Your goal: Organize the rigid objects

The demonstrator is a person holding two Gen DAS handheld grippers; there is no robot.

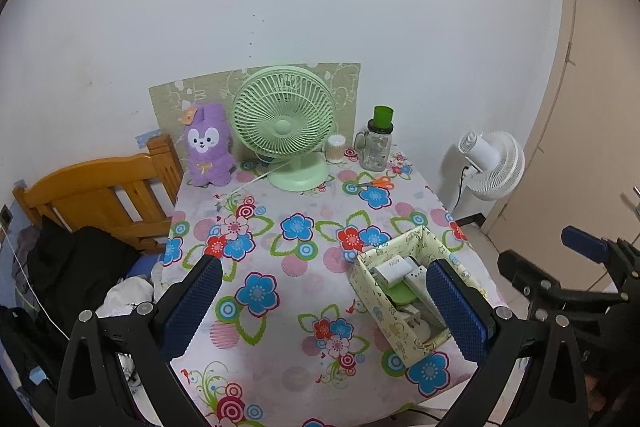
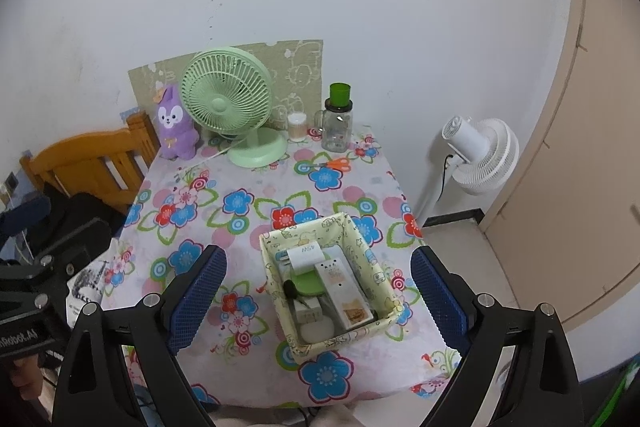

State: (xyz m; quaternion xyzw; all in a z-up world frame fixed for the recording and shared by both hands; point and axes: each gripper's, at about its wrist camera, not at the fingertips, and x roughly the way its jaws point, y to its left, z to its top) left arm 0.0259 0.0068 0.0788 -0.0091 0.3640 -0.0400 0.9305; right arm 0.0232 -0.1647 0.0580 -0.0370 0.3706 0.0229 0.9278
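- Your right view looks straight into the box point(image 2: 362, 251); the left view shows it side-on.
- One charger point(image 2: 306, 254), two fans.
- Both your tongs, left point(image 1: 326, 301) and right point(image 2: 320, 291), gape, released.

Even, soft indoor light, faint shadows; strong fisheye bending, dark corner vignette; centre sharp, edges slightly soft
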